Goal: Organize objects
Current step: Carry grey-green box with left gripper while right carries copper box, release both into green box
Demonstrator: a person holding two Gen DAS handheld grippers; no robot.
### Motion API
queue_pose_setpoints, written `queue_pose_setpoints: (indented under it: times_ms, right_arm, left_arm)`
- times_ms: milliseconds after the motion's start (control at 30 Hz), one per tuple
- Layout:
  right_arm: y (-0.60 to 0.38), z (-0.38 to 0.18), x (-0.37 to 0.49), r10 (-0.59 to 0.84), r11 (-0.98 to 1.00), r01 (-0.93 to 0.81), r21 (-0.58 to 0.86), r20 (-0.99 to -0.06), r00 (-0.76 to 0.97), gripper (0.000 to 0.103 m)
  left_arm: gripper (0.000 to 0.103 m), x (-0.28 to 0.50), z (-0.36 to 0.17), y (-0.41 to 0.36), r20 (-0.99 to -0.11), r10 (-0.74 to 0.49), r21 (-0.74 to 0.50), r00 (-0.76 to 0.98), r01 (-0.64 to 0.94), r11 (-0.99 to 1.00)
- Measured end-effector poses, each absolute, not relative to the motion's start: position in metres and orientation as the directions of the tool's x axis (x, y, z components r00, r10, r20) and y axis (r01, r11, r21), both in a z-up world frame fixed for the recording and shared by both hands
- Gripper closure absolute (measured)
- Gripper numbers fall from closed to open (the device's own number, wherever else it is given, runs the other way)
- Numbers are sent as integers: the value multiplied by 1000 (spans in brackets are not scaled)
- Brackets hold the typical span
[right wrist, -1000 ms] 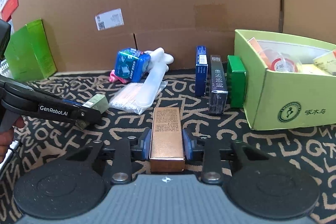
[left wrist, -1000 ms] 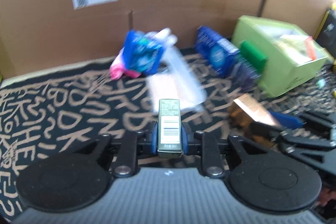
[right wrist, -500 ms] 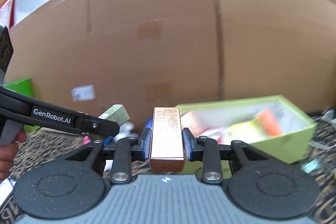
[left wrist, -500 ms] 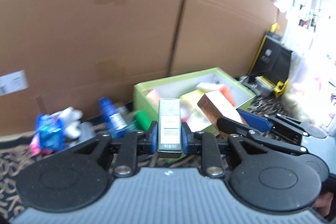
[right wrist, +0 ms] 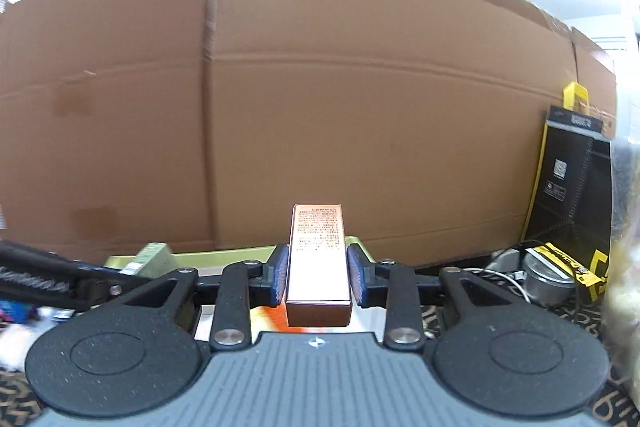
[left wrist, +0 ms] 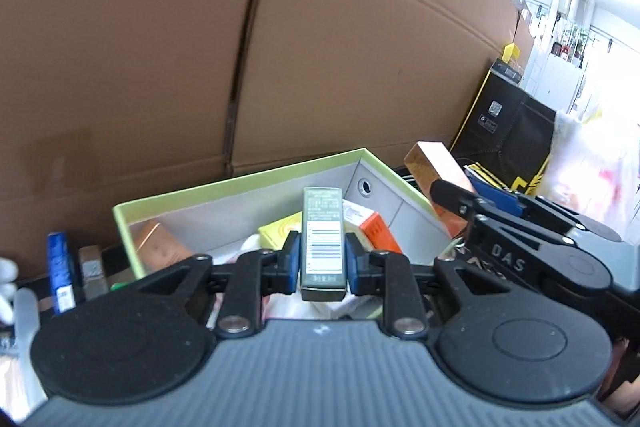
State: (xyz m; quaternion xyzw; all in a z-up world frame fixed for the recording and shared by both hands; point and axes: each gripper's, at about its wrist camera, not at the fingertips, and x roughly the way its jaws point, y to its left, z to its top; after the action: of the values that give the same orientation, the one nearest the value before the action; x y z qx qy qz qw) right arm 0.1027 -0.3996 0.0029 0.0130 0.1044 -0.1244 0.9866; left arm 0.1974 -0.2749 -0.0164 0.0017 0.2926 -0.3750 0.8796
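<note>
Lowest in the left wrist view, our left gripper (left wrist: 322,263) clamps a slim green box (left wrist: 322,247) with a barcode, upright at frame centre. Behind it sits the lime-green storage box (left wrist: 240,183), holding what look like an orange carton and a yellow one, though blur hides detail. In the right wrist view our right gripper (right wrist: 318,277) pinches 1 copper box (right wrist: 318,259) at lower centre. Farthest back, the cardboard wall (right wrist: 360,87) fills the frame.
</note>
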Motion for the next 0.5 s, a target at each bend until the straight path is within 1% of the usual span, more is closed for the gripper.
queue_pose_setpoints:
  times_ms: [100,133,167,200,233,267,300,333,400,500]
  right_arm:
    - [-415,-8,122,-244,967,254,11,-239,940,68]
    - [-418,-12,127,-242,967,253,16,-246,939,68]
    - [-421,-16,132,-239,967,254,27,-255,937,68]
    - [-424,-20,136,-232,968,250,39,-258,938,68]
    - [-428,-26,136,-227,967,249,49,-266,937,67]
    - [-430,-31,138,-229,966,253,54,-272,934,63]
    - [-432,-34,141,-238,964,260,46,-279,930,47]
    - [-431,-37,142,-252,962,273,33,-290,923,38]
    - [-428,-41,140,-272,958,286,7,-281,920,36]
    - [-426,-35,132,-268,960,281,10,-274,924,30]
  left_arm:
    - [80,208,-25,-285,-523,-655,-206,545,666,717]
    - [73,210,-28,-287,-522,-655,-202,546,667,717]
    - [62,211,-31,-288,-521,-659,-201,542,673,712]
    - [31,211,-34,-287,-515,-667,-201,539,680,705]
    - [12,208,-37,-285,-502,-662,-189,556,676,712]
    - [7,205,-38,-282,-485,-648,-170,587,664,728]
    - [6,201,-39,-279,-466,-644,-150,607,663,734]
    - [4,199,-39,-276,-462,-645,-140,609,668,731]
    - [0,196,-35,-269,-456,-643,-148,615,660,737]
    - [0,189,-23,-253,-438,-626,-174,645,623,763]
